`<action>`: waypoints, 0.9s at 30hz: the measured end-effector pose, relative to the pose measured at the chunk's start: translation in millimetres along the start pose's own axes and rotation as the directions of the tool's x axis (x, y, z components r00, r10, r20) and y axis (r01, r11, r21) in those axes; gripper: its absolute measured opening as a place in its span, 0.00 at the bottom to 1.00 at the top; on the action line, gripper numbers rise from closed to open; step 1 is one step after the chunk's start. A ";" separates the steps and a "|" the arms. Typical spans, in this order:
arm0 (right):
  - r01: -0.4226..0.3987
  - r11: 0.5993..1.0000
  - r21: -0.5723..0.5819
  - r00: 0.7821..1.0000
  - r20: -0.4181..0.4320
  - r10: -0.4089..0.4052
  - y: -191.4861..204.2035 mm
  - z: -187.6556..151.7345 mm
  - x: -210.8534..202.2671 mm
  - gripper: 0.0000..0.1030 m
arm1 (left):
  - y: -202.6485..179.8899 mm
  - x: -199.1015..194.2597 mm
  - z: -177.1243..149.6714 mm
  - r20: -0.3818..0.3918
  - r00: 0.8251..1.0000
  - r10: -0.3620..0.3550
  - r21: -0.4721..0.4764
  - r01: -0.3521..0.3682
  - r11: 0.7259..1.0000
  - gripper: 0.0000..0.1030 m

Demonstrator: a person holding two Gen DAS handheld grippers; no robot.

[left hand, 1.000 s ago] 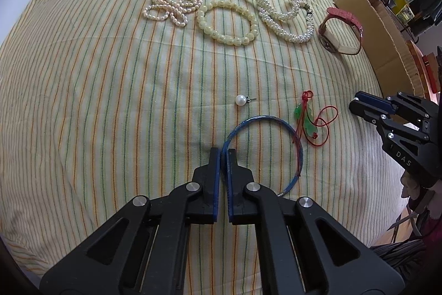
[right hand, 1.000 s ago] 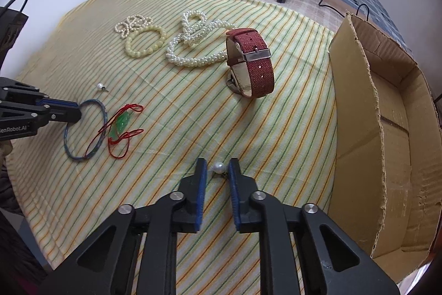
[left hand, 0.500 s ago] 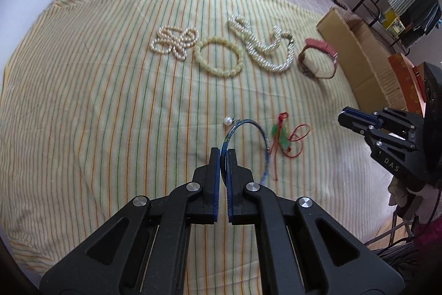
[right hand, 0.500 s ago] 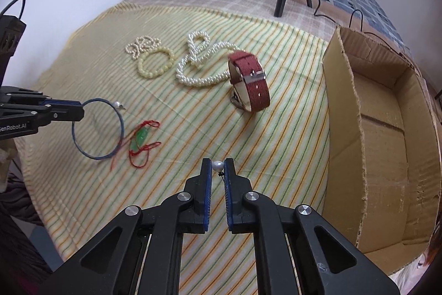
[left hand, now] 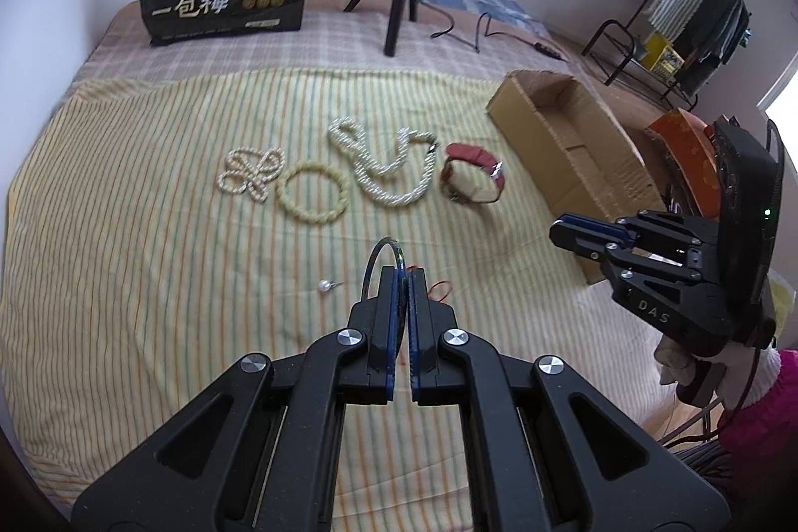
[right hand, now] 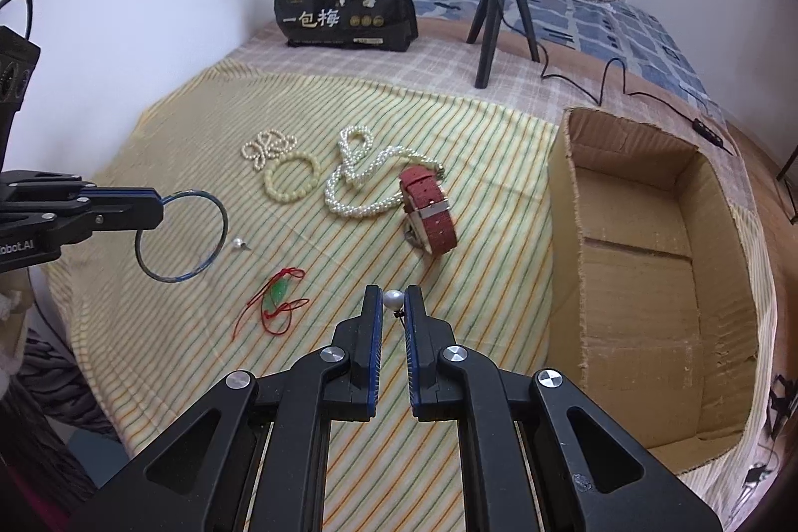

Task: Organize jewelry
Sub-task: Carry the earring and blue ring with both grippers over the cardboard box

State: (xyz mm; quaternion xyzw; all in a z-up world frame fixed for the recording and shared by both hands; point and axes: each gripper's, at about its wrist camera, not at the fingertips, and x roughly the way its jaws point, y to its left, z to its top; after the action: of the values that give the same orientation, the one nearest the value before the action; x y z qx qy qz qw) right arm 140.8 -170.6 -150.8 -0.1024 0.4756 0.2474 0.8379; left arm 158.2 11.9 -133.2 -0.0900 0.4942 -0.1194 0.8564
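My left gripper point(left hand: 403, 270) is shut on a thin blue bangle point(right hand: 182, 235) and holds it in the air above the striped cloth point(left hand: 124, 243). My right gripper point(right hand: 393, 290) is shut on a pearl earring point(right hand: 392, 297), lifted above the cloth. A second pearl earring point(left hand: 325, 285) lies on the cloth. A red cord with a green pendant point(right hand: 277, 295) lies nearby. Behind lie a small pearl strand point(left hand: 249, 175), a pale bead bracelet point(left hand: 313, 199), a pearl necklace point(left hand: 394, 173) and a red-strap watch point(left hand: 471, 173).
An open cardboard box point(right hand: 643, 282) stands at the right of the cloth. A black snack bag point(right hand: 346, 3) and a small black tripod point(right hand: 498, 13) stand at the back, with a cable point(right hand: 613, 78) trailing right.
Both grippers have risen well above the cloth. The left one lifted the blue bangle off it; the right one closed on the pearl earring and lifted it.
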 end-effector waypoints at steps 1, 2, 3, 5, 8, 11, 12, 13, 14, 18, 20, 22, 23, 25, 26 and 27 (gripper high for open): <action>0.003 1.000 0.004 1.000 0.004 -0.003 -1.9 -0.1 -1.8 0.07 | -4.1 -0.7 1.4 0.006 1.000 -0.008 0.004 0.008 1.000 0.01; 0.005 1.000 0.009 1.000 0.009 -0.005 -3.6 -0.3 -4.0 0.07 | -8.6 -2.1 3.2 0.011 1.000 -0.016 0.008 0.016 1.000 0.01; 0.009 1.000 0.015 1.000 0.014 -0.009 -6.1 -0.6 -6.6 0.07 | -12.6 -2.9 4.7 0.016 1.000 -0.023 0.013 0.023 1.000 0.01; 0.020 1.000 0.022 0.999 0.025 -0.021 -10.9 -1.1 -12.0 0.07 | -20.9 -3.4 6.7 0.025 0.999 -0.032 0.025 0.031 0.999 0.01; 0.033 0.999 0.038 0.998 0.044 -0.035 -19.1 -1.3 -21.1 0.07 | -36.4 -1.6 11.3 0.031 0.998 -0.047 0.049 0.045 0.998 0.01; 0.050 0.997 0.064 0.997 0.062 -0.054 -30.6 -2.3 -29.8 0.07 | -51.8 -0.5 15.1 0.040 0.997 -0.062 0.075 0.058 0.995 0.01; 0.055 0.996 0.073 0.996 0.068 -0.060 -34.8 -2.9 -32.8 0.07 | -57.8 0.1 16.7 0.043 0.997 -0.067 0.084 0.064 0.994 0.01; 0.059 0.995 0.080 0.995 0.071 -0.064 -38.5 -3.6 -35.5 0.07 | -63.1 1.2 18.5 0.045 0.996 -0.074 0.091 0.070 0.993 0.01; 0.066 0.994 0.090 0.994 0.076 -0.073 -43.7 -4.5 -38.6 0.07 | -67.9 2.1 20.5 0.047 0.996 -0.082 0.096 0.077 0.992 0.01; 0.091 0.987 0.131 0.991 0.090 -0.104 -63.1 -8.2 -49.0 0.07 | -87.3 8.2 27.3 0.053 0.993 -0.107 0.116 0.100 0.988 0.01; 0.104 0.983 0.153 0.988 0.095 -0.119 -73.5 -11.9 -53.5 0.07 | -98.9 12.3 31.1 0.053 0.991 -0.124 0.124 0.117 0.985 0.01; 0.112 0.979 0.173 0.987 0.096 -0.130 -82.6 -14.2 -55.9 0.07 | -110.3 17.1 33.4 0.051 0.989 -0.140 0.134 0.132 0.982 0.01; 0.119 0.976 0.184 0.986 0.096 -0.139 -88.7 -15.4 -56.6 0.07 | -115.3 19.3 34.5 0.050 0.988 -0.147 0.139 0.139 0.981 0.01; 0.129 0.971 0.201 0.984 0.094 -0.150 -99.0 -16.4 -57.3 0.07 | -129.3 24.1 35.6 0.046 0.985 -0.166 0.153 0.157 0.976 0.01; 0.130 0.969 0.208 0.984 0.093 -0.152 -103.3 -16.3 -57.1 0.07 | -136.0 26.3 36.2 0.045 0.984 -0.175 0.159 0.166 0.973 0.01; 0.129 0.967 0.220 0.984 0.093 -0.153 -108.7 -16.2 -57.0 0.07 | -142.7 27.7 36.4 0.044 0.982 -0.182 0.163 0.173 0.971 0.01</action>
State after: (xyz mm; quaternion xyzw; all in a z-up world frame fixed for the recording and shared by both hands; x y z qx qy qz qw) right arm 160.2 -288.4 -118.0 -0.0317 0.4444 0.1398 0.8843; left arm 186.7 -131.2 -99.2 -0.0688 0.4478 -0.2318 0.8608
